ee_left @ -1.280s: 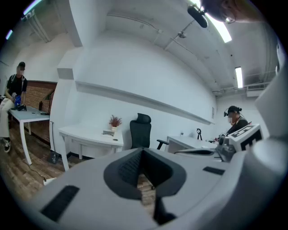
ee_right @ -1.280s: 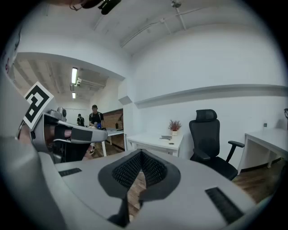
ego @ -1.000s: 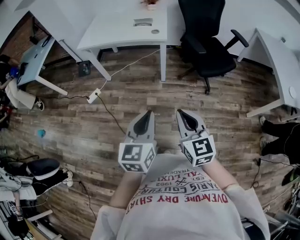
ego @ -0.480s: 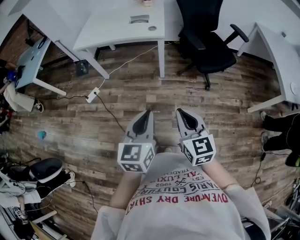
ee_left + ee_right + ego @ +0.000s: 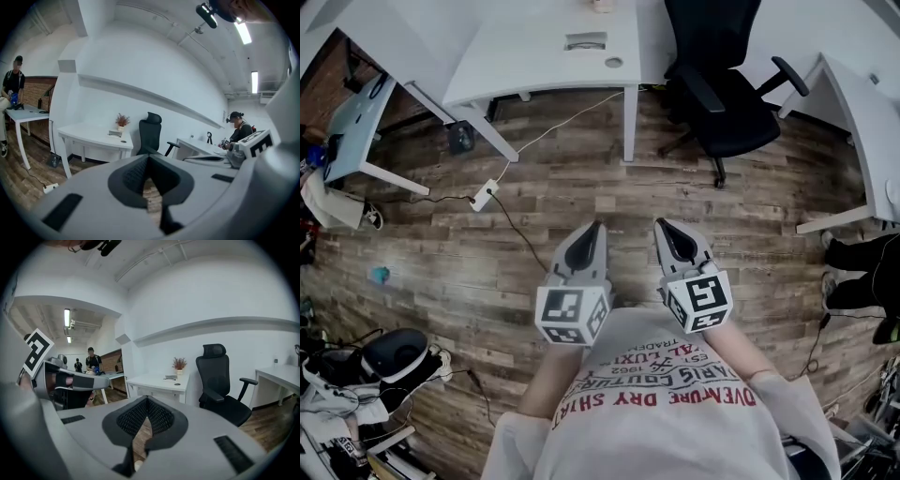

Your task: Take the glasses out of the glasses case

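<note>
A small grey case-like object lies on the white desk far ahead; I cannot tell whether it is the glasses case. It shows small in the left gripper view and the right gripper view. No glasses are visible. My left gripper and right gripper are held side by side before the person's chest, above the wooden floor and well short of the desk. Both are shut with nothing between the jaws, as the left gripper view and right gripper view show.
A black office chair stands right of the desk. A small potted plant and a round object sit on the desk. A power strip and cable lie on the floor. More white desks flank the room, and people sit at some.
The floor and furniture have shifted slightly in the head view as the person moves. Both grippers keep the same pose before the chest and stay shut.
</note>
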Tool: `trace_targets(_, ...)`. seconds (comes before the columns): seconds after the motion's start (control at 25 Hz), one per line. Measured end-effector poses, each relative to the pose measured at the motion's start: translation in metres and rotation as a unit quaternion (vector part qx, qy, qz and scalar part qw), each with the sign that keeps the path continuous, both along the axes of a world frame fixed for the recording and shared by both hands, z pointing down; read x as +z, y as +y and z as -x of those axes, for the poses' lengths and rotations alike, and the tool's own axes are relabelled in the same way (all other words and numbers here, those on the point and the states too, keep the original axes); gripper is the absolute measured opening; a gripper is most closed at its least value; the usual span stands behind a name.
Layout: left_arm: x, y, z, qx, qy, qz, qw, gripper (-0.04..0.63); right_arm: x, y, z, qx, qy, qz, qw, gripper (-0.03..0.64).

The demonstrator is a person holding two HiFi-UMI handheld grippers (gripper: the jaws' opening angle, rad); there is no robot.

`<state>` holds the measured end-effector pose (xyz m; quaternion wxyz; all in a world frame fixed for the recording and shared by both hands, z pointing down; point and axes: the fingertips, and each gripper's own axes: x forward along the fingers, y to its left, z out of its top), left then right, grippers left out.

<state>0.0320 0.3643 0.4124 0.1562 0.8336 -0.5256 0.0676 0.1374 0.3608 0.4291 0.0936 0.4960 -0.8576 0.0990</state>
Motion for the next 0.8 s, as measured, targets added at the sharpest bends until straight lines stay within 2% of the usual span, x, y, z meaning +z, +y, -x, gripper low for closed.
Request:
trace_targets(0.4, -0.012, -0.105, 0.061, 0.009, 0.020, 0.001, 0.9998, 0.008, -0.018, -0.101, 0.053, 0.010, 0.021, -0.004, 1.000, 0.012)
trace_targets(0.8, -0.028, -0.222, 0.149, 0.007, 0.031, -0.009, 0.9995, 0.006, -0.033, -0.212, 0.133, 0.015, 0.030, -0.009, 0.999, 0.012)
